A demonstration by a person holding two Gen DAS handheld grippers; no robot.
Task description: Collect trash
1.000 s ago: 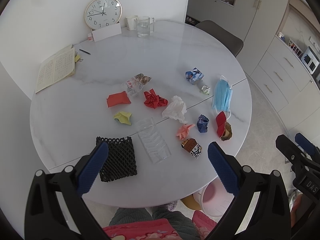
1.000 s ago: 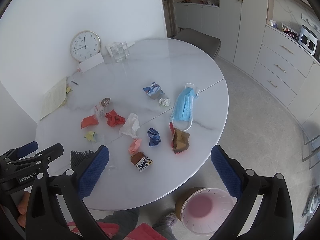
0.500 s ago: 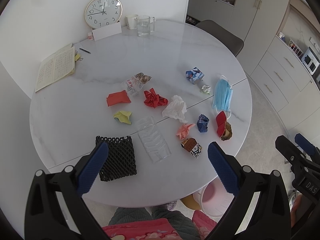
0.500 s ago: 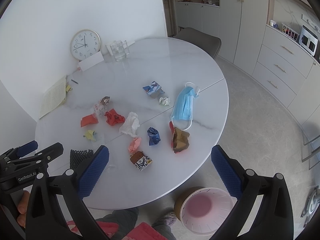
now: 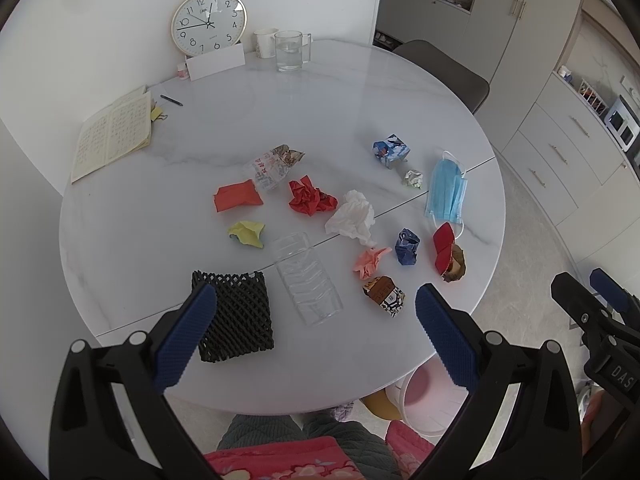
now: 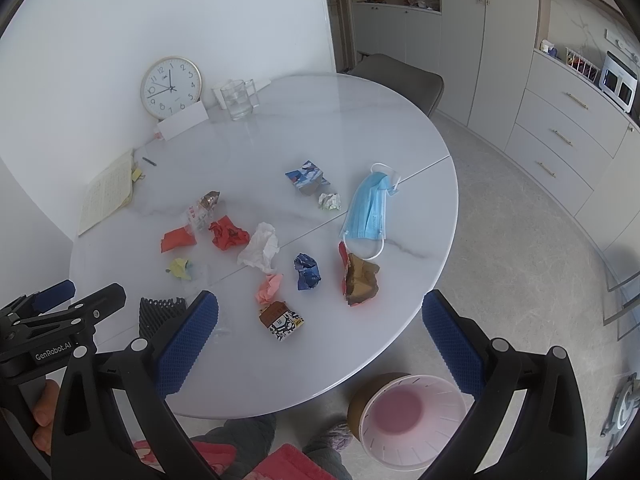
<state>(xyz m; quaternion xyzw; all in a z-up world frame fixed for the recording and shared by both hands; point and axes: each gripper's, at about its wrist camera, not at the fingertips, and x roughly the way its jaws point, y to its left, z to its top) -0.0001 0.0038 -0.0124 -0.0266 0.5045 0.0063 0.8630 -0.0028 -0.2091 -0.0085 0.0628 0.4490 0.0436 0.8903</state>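
Note:
Trash lies scattered on the round white table (image 5: 360,92): a black foam net (image 5: 234,316), a clear plastic tray (image 5: 308,278), a white tissue (image 5: 352,218), red crumpled paper (image 5: 310,200), a blue face mask (image 5: 446,192), a small printed box (image 5: 384,296) and several small wads. A pink bin (image 6: 404,416) stands on the floor under the table's near edge. My left gripper (image 5: 316,336) is open and empty above the near table edge. My right gripper (image 6: 320,340) is open and empty above the edge, to the right of the left one.
A clock (image 5: 209,22), a glass mug (image 5: 289,51), a white cup (image 5: 265,42), a card, an open notebook (image 5: 114,132) and a pen stand at the table's far side. A grey chair (image 5: 444,72) is behind the table. Cabinets (image 6: 560,128) line the right wall.

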